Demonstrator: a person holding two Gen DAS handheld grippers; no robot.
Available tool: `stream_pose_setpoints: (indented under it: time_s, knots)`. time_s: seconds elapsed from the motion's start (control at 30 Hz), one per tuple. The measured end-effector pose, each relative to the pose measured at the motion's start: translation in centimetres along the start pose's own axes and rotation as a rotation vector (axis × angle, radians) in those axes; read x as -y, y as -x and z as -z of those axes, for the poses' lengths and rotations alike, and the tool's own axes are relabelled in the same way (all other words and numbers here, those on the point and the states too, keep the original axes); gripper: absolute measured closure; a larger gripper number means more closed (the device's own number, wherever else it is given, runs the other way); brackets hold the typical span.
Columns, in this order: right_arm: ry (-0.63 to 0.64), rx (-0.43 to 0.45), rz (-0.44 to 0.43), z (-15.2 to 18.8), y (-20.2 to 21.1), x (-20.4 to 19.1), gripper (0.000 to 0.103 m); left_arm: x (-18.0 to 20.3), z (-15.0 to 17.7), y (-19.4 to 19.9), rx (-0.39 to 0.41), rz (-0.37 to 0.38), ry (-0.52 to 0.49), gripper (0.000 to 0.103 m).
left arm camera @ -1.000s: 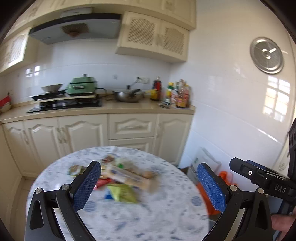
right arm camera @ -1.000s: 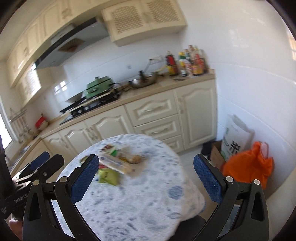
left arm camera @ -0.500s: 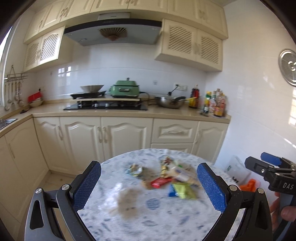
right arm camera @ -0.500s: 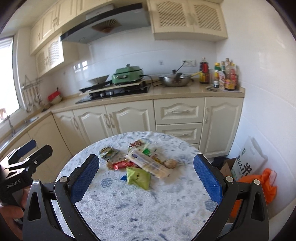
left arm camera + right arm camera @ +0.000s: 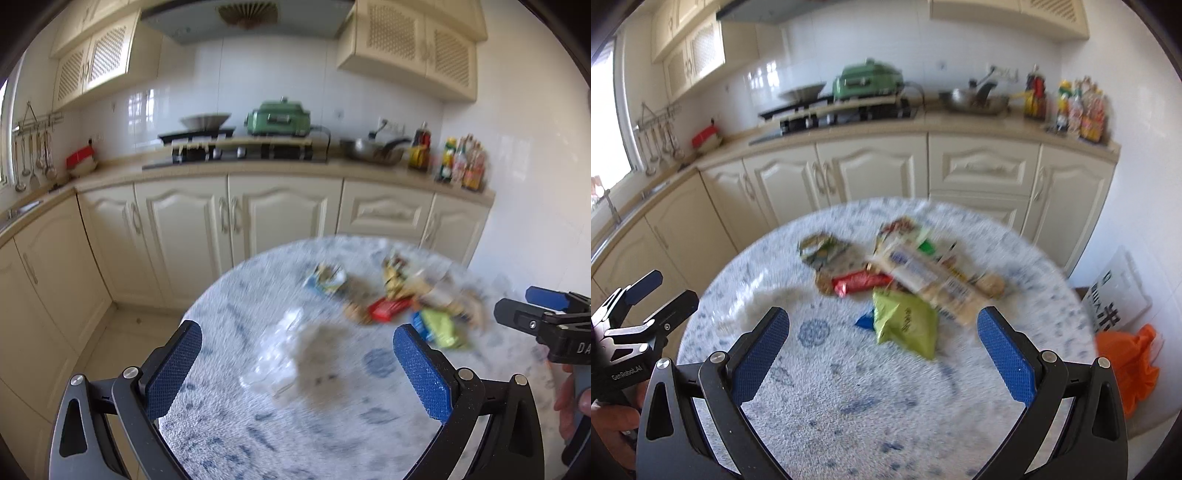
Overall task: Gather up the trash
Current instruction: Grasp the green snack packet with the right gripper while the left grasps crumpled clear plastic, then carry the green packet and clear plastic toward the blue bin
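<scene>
Left tongs [image 5: 297, 365]: spread wide, holding nothing, above the near part of the round desk [image 5: 229, 443]. A crumpled clear plastic bag [image 5: 277, 354] lies on the desk between the two blue pads. The view is motion-blurred, so the bag's outline and exact extent cannot be fixed; it may be a thin film.

- Hazard: thin film flattened against the desk gives the pads little to bite on. A closure made too high would miss it; one made too low would drag the pads across the patterned cloth.
- Hazard: closing while the tongs are in motion could push the bag aside rather than pinch it.

Right tongs [image 5: 882, 341]: also spread wide and empty. The trash pile lies ahead of and between the pads: a green packet [image 5: 905, 325] nearest, a red wrapper [image 5: 860, 282] beyond it to the left, a long biscuit sleeve [image 5: 927, 277] running diagonally toward the right pad, and a crumpled wrapper [image 5: 822, 251] farther left.

- Hazard: the items overlap. Gripping the green packet could catch the biscuit sleeve's edge and scatter the rest, possibly off the desk.
- Hazard: the two tongs are near each other over the desk; simultaneous reaches toward the pile risk a collision.

An orange bag [image 5: 1126, 365] sits on the floor, right of the right tongs.
</scene>
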State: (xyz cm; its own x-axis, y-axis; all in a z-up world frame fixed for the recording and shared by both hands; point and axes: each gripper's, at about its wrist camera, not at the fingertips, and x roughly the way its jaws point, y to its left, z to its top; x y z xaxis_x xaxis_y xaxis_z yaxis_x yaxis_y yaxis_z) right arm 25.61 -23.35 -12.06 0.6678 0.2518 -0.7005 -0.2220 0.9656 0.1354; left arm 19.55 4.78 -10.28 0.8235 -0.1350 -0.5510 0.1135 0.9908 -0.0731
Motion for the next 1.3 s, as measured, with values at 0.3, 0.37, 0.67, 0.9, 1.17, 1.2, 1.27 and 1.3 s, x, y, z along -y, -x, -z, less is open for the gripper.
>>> stream_pose_setpoints:
  time_s: [0.3,0.37,0.67,0.9,1.17,1.2,1.27,1.3]
  knots:
    - [-0.074,-0.135,-0.009,1.4,-6.4,1.1,0.0,-1.5,-0.4,-9.4,-0.143,-0.023,-0.028,0.001]
    - [-0.09,-0.152,-0.011,1.4,-7.4,1.5,0.0,-1.5,-0.4,-11.4,-0.171,-0.016,-0.039,0.001]
    - [-0.169,-0.184,-0.047,1.5,-10.7,3.6,0.013,-0.3,-2.1,-17.9,-0.301,0.069,-0.067,0.025]
    - [-0.113,-0.15,-0.049,1.9,-10.3,4.0,0.052,2.2,-2.6,-18.6,-0.298,0.115,-0.144,0.078]
    - [-0.101,-0.137,-0.086,3.3,-7.7,4.4,0.064,3.5,-1.6,-17.5,-0.276,0.199,-0.081,0.08]
    - [-0.103,-0.128,-0.089,3.5,-7.1,4.6,0.064,3.8,-1.5,-17.1,-0.269,0.211,-0.072,0.08]
    - [-0.112,-0.113,-0.103,3.7,-6.0,4.8,0.064,4.0,-1.4,-16.5,-0.251,0.227,-0.063,0.08]
    - [-0.112,-0.106,-0.105,3.7,-5.6,4.9,0.064,4.3,-1.4,-16.1,-0.24,0.236,-0.06,0.08]
